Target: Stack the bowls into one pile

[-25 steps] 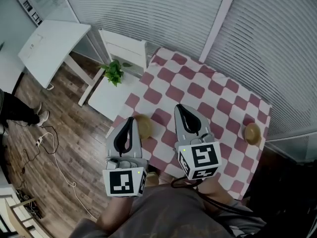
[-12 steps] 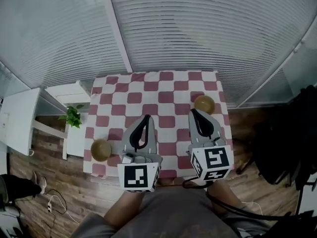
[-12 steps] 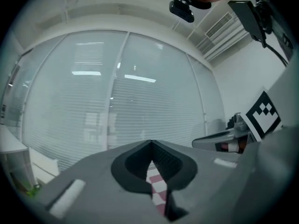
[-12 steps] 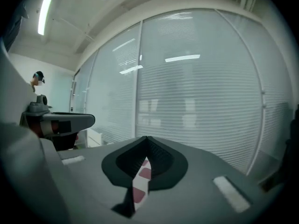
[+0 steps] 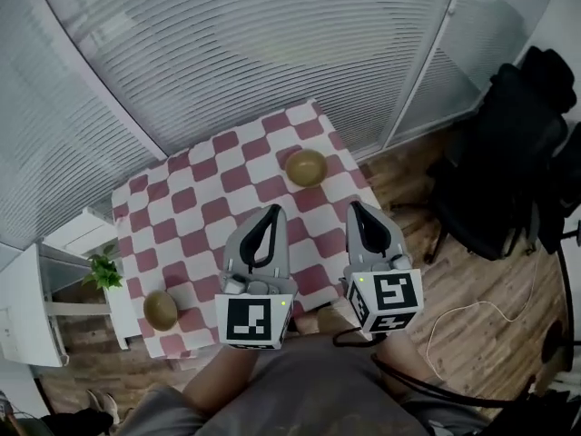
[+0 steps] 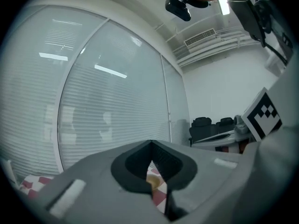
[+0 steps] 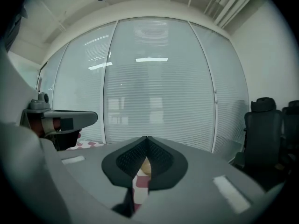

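Bowls, two of them, sit well apart on the checked table (image 5: 207, 200). Both are small, round, tan-brown and upright, and each is empty as far as I can see. The far bowl (image 5: 307, 167) is near the table's far right edge. The near bowl (image 5: 161, 309) sits at the near left corner, close to the cloth's edge.

My left claw (image 5: 270, 211) and right claw (image 5: 356, 207) hover side by side over the near half of the table, touching neither bowl. Each is pressed together at the tips and grips nothing.

From my left claw's own camera (image 6: 150, 145) only a tan sliver of a bowl (image 6: 153, 181) and a bit of red check show, through the slit below the tips. From the right claw's (image 7: 146, 140) there is a similar sliver (image 7: 145, 167). I cannot tell which bowl either one is. My claws and body hide the middle of the table's near edge.

Left of the table stand a plant (image 5: 103, 271) and a white side table (image 5: 23, 316), cut off by the frame. A black chair (image 5: 508, 180) is to the right, and a thin cable (image 5: 481, 312) lies on the wood floor. Blinds (image 5: 254, 53) close the far side.
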A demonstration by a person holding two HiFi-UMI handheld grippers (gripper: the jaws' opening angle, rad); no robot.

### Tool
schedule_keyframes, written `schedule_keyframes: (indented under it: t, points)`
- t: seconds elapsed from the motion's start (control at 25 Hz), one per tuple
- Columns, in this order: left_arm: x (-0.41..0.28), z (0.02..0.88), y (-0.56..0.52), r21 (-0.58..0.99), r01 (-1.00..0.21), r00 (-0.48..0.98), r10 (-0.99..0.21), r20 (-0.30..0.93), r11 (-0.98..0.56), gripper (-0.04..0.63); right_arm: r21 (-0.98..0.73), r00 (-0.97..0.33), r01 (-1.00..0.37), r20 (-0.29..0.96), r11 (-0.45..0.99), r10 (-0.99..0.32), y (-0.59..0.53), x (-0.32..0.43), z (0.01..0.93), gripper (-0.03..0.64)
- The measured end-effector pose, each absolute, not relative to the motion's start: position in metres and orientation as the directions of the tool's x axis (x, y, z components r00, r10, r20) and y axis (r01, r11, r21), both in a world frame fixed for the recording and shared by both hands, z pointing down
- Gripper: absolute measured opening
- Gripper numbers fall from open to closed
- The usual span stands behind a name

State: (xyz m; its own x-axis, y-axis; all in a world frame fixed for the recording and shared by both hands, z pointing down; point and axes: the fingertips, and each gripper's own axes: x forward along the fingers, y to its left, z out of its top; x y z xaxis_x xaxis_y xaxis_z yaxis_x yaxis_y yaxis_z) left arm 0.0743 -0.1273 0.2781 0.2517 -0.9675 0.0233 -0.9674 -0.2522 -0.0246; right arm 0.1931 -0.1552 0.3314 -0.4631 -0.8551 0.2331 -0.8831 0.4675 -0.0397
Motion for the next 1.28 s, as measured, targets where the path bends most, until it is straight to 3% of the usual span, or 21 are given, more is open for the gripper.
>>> schedule_keyframes:
  t: [0.36, 0.68, 1.08, 1.28]
  points:
    - [0.066, 0.286, -0.114, -0.039, -0.947, 0.315, -0.947, 0.054, -0.318, 0.0, -0.057, -0.407, -0.912, 0.244, 0.406, -0.88, -0.14, 0.186, 0.338, 0.026]
    - [0.065, 0.301, -0.14, -0.039, -0.95, 0.307, -0.948, 0.081, -0.311, 0.0, -0.05, -0.434, -0.898, 0.257, 0.436, -0.864, -0.182, 0.174, 0.35, 0.027]
    - [0.058, 0.295, -0.187, -0.042, -0.97, 0.235, -0.966, 0.107, -0.241, 0.0, -0.03, -0.461, -0.883, 0.254, 0.469, -0.851, -0.247, 0.173, 0.336, 0.028]
    - [0.052, 0.307, -0.201, -0.022, -0.975, 0.216, -0.968, 0.128, -0.22, 0.0, -0.035, -0.458, -0.881, 0.312, 0.472, -0.832, -0.28, 0.172, 0.354, 0.028]
